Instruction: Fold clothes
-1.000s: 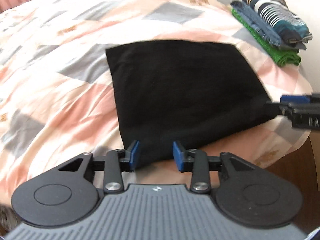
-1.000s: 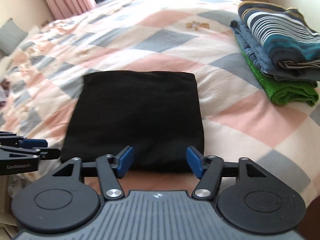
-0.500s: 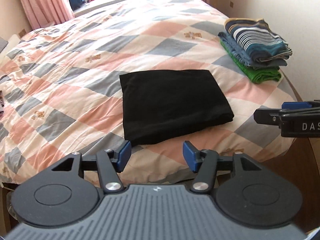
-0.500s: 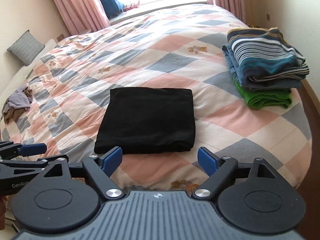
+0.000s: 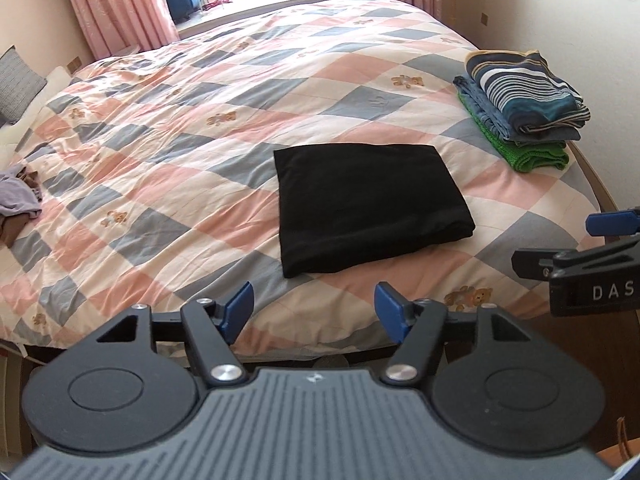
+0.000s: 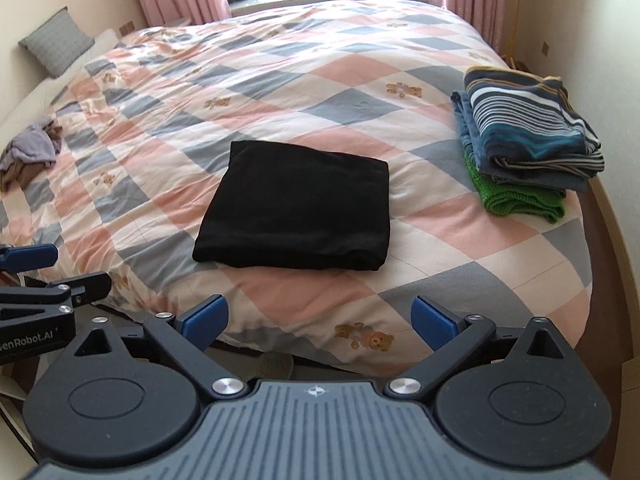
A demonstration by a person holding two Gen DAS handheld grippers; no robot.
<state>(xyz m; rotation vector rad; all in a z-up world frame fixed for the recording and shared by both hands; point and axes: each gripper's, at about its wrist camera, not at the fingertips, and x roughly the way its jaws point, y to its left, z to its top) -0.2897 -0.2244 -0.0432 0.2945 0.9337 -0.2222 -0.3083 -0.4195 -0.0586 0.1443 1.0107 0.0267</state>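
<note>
A black garment (image 5: pixel 368 200) (image 6: pixel 300 208) lies folded into a flat rectangle on the checked bedspread (image 5: pixel 200 128) (image 6: pixel 280 80), near the foot of the bed. My left gripper (image 5: pixel 314 310) is open, held off the bed's near edge, short of the garment, with nothing between its blue pads. My right gripper (image 6: pixel 318 320) is open too, wider, and also back from the bed edge. Each gripper shows at the side of the other's view: the right gripper (image 5: pixel 600 248), the left gripper (image 6: pixel 44 276).
A stack of folded clothes (image 5: pixel 524 104) (image 6: pixel 528 136), striped on top and green at the bottom, sits at the bed's right edge. A crumpled lilac and brown heap (image 5: pixel 16 204) (image 6: pixel 32 148) lies at the left. A grey cushion (image 6: pixel 56 40) and pink curtains (image 5: pixel 116 4) stand beyond.
Both grippers have let go of the black garment's near edge, opened wider and pulled back and up from the bed. The garment stays folded where it lay.
</note>
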